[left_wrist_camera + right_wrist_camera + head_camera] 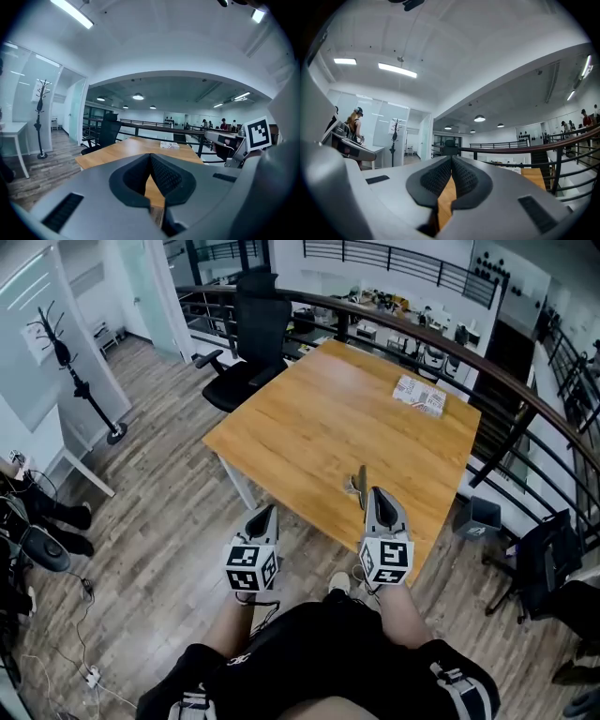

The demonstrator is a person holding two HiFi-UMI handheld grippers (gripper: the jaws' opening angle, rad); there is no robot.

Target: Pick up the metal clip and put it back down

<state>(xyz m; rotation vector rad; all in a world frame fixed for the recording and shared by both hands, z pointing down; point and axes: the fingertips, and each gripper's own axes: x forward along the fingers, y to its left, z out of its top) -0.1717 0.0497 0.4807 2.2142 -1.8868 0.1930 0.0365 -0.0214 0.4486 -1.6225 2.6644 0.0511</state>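
Clip (359, 486) on the tabletop (309, 418), close to the near edge, with a thin part sticking up. Not lifted, so pickup judged not yet begun. Probably laid there for easy reach, needing only a short forward move.

Right tool (372, 493) just beside it in the head view, tip at the clip's right. Touching or not, cannot tell. Shut tight with nothing between the pads (464, 178). Aimed level across the tabletop rather than down at the clip, hence no sight of the clip in the right gripper view. Needs to open and tip down before any grasp.

Left tool (269, 512) off the near edge, over the floor, well apart from the clip. Likewise closed on nothing. Apparently parked, one tool being enough here.

Farther off, a packet (419, 395) near the far corner and a chair (251, 343) beyond the tabletop, both out of the way.
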